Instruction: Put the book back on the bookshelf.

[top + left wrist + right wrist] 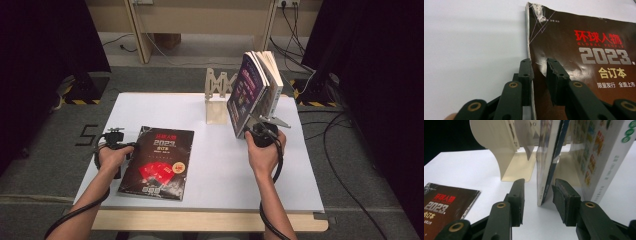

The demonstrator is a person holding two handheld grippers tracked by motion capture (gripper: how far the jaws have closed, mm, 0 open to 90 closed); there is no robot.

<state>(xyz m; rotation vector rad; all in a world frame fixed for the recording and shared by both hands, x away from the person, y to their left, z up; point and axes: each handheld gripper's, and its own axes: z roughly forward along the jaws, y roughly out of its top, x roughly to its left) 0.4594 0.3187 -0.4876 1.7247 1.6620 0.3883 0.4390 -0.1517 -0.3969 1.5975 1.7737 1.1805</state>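
Observation:
A dark magazine (157,162) with red and white print lies flat on the left of the white table (220,175). My left gripper (116,142) is at its left edge. In the left gripper view the gripper (539,72) is open, its jaws straddling the magazine's (584,50) worn spine edge. Several books (252,92) stand upright at the back right. My right gripper (260,131) is at their lower front corner. In the right gripper view the gripper (540,187) is open, with the bottom edge of a thin upright book (544,170) between the jaws, apart from both pads.
A pale wooden book rack (218,95) holds the standing books; its curved end plate (499,150) rises left of the thin book. A thick white book (604,157) leans close on the right. Cables lie on the floor beyond the table.

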